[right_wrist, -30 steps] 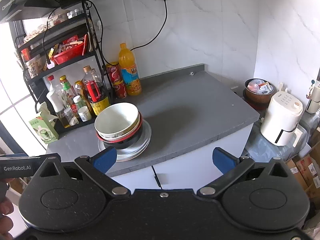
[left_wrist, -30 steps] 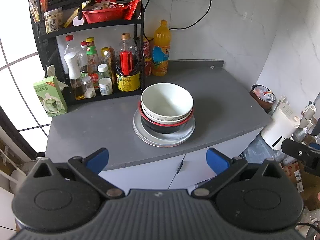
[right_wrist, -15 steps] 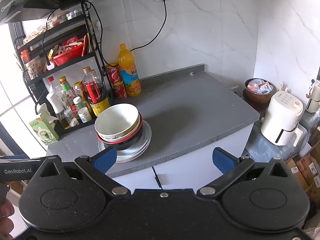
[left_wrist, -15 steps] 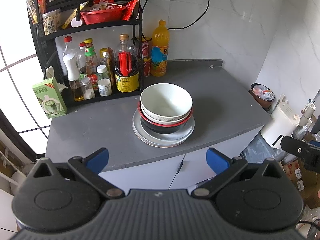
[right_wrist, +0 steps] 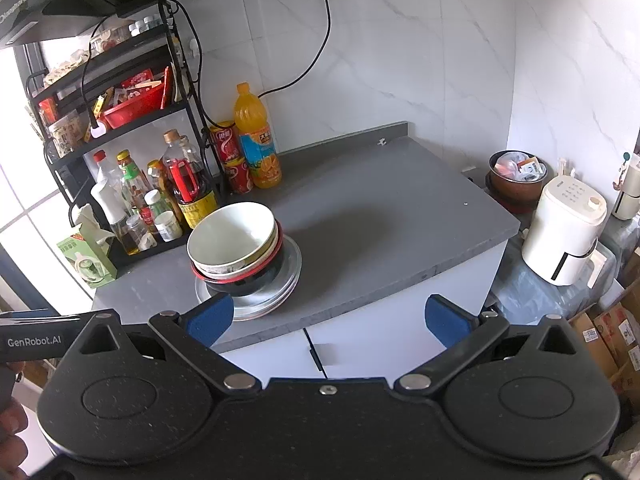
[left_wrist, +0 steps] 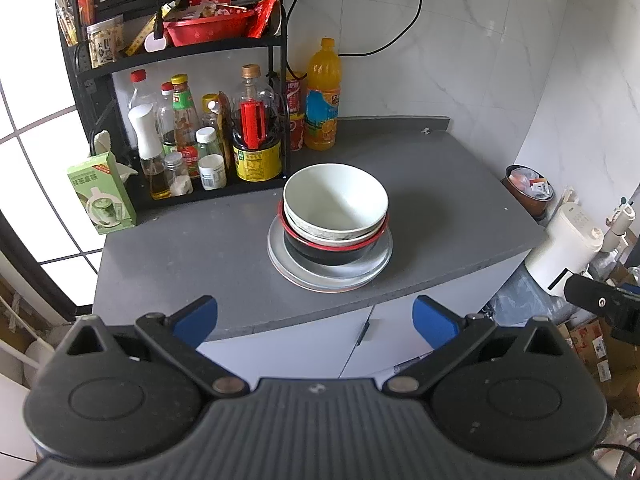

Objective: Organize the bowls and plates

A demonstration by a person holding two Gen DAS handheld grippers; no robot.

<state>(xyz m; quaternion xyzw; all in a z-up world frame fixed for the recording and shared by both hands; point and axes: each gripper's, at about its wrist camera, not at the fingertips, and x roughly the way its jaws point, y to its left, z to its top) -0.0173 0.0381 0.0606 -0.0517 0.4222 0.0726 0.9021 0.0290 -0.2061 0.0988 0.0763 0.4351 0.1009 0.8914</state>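
Note:
A white bowl (left_wrist: pixel 336 196) sits on top of nested bowls, the lowest a black bowl with a red rim (left_wrist: pixel 332 250). They stand on stacked silver plates (left_wrist: pixel 380 258) on the grey counter (left_wrist: pixel 180 264). The stack also shows in the right wrist view: the white bowl (right_wrist: pixel 230 238) and the plates (right_wrist: pixel 290 268). My left gripper (left_wrist: pixel 316 316) is open and empty, held back from the counter's front edge. My right gripper (right_wrist: pixel 328 316) is open and empty, also off the counter, with the stack ahead to its left.
A black rack (left_wrist: pixel 184 52) with several bottles and jars stands at the back left. An orange juice bottle (left_wrist: pixel 322 96) and red cans (right_wrist: pixel 230 160) stand beside it. A green box (left_wrist: pixel 102 196) is at the left edge. A white appliance (right_wrist: pixel 564 232) stands on the floor at right.
Both views have shifted only slightly; the grippers stay open and the stack has not moved.

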